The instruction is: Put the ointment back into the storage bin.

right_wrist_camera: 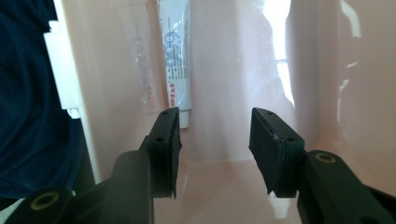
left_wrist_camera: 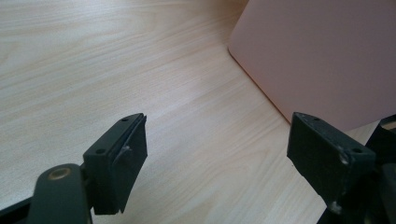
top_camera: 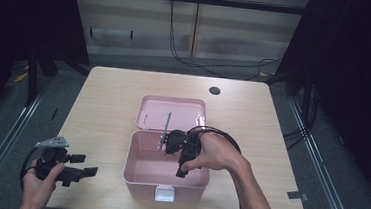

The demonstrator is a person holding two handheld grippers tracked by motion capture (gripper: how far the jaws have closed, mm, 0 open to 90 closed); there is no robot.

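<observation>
The right tongs (top_camera: 170,144) hang over the open pink box (top_camera: 138,173), which sits mid-surface with its lid (top_camera: 183,112) laid back behind it. In the right gripper view those tongs (right_wrist_camera: 215,140) are released — nothing between the jaws — and a white tube (right_wrist_camera: 176,60) lies on the box floor just past the left jaw, beside a clear wrapper (right_wrist_camera: 137,60). The left tongs (top_camera: 84,166) rest near the surface's (top_camera: 108,103) front-left corner, also released, well apart from the box (left_wrist_camera: 327,60).

Lab recording bay: tabletop (top_camera: 108,103) flanked by black curtains (top_camera: 361,73), floor rails (top_camera: 11,131), loose cables (top_camera: 216,64).
</observation>
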